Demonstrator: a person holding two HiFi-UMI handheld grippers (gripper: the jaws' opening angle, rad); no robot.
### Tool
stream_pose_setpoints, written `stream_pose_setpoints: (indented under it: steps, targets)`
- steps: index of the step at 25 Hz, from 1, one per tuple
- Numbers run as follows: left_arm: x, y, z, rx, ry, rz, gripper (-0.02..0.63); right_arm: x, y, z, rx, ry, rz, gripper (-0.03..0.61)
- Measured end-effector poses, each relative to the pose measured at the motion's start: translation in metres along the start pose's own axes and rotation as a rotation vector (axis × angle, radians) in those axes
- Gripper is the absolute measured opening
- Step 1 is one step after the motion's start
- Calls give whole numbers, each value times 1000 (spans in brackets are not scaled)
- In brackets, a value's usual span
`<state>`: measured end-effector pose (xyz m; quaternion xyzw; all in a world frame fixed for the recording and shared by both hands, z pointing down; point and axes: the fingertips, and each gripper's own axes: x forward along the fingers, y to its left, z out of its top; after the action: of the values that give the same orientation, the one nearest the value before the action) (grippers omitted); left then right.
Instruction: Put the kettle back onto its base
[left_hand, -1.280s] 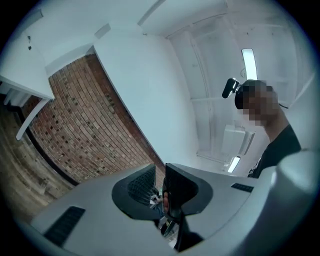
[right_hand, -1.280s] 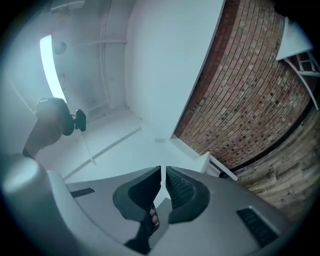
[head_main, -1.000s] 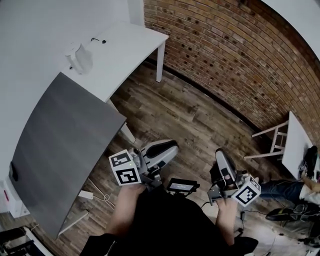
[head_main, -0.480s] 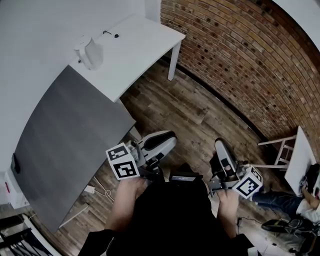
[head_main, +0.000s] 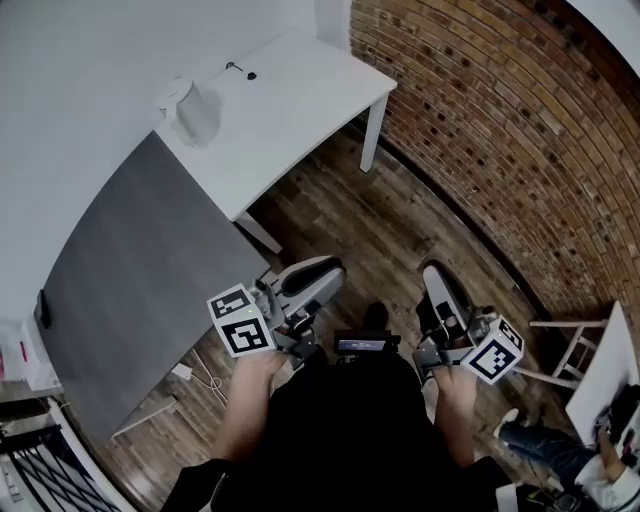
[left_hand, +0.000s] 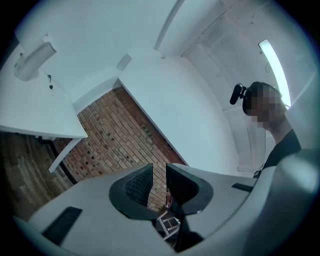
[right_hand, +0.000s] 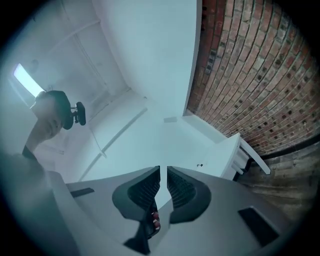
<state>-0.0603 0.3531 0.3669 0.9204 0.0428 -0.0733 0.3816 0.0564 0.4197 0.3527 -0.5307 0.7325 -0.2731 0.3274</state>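
Head view: both claws clenched on nothing, kettle (head_main: 190, 108) far off on the white table (head_main: 310, 95)

Looks steeply down on two hands, each gripping a claw over a wooden floor (head_main: 400, 225). Left claw (head_main: 335, 270) clenched tight, nothing between its jaws; plain in the left gripper view, with only a thin slit between the ribbed pads (left_hand: 135, 186) and brick wall (head_main: 500, 130) showing beyond. Right claw (head_main: 433, 275) clenched likewise and just as empty; in the right gripper view, pads all but touching, with the white table visible through the slit. Held side by side, apart from each other, both pointing away from the body. Black device (head_main: 360, 345) between the two claws, close against the chest.

Kettle: white, upright, well ahead of the left claw and off to its left, touched by neither claw. Too small to tell what lies under it. In the left gripper view, far up and left of the jaws, on the same table.

Small dark thing (head_main: 250, 75) with a thin cord on the white table, beyond the kettle as seen from the left claw. Dark grey tabletop (head_main: 130, 290) just left of the left claw, stretching between that claw and the kettle's table. Brick wall ahead and to the right of the right claw, well apart from it.
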Motion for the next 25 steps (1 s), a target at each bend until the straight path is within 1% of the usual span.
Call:
stream_pose_setpoints:
  steps: [2,5,13,19,22,25]
  targets:
    - [26,3,7,28,-4,7,83,9,-16,21,-8,22,24,37]
    - [62,10,17,57,-26,23,112,21,-40,47,-12,68,58,92]
    - [119,28,19,83,-63,107,133,33,-90,95,25,139,131,101]
    - [129,45,23,86,-69,162,141,47,-113,110,52,151,153,101]
    - [136,54,32,85,-75,157,141,60,-118,106,70,176,159,101]
    - [144,70,43,80,-81,136,141,79,-120,103,62,208,168,101]
